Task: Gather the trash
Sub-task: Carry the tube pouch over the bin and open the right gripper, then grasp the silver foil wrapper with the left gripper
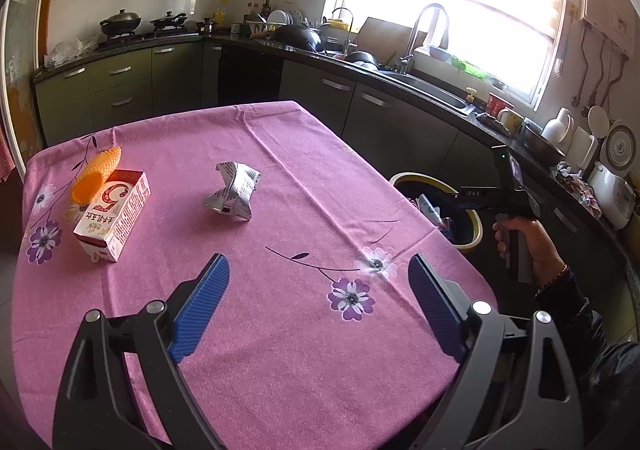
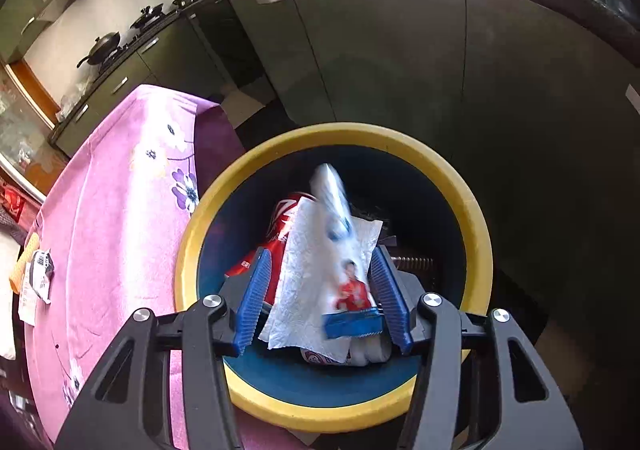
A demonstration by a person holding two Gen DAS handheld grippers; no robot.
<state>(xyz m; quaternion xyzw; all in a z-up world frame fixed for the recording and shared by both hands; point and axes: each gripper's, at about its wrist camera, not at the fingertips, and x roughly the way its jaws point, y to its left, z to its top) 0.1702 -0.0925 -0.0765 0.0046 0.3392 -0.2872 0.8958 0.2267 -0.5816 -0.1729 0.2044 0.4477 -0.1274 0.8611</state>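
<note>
Kitchen, pink flowered tablecloth. Right gripper part open above yellow-rimmed round bin, blurred white plastic wrapper between the jaws, probably falling loose. Left gripper wide, empty. Crumpled silver carton, red-and-white box, orange foam net across the table from bin.

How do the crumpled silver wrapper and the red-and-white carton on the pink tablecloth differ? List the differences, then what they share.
1. The silver wrapper is crushed and twisted out of shape; the carton keeps its boxy form.
2. The wrapper is silver-grey with small print; the carton is white and red with a large numeral.
3. The wrapper lies alone mid-table; the carton has an orange foam net against it near the edge.
Both rest on the tablecloth, not yet collected.
</note>
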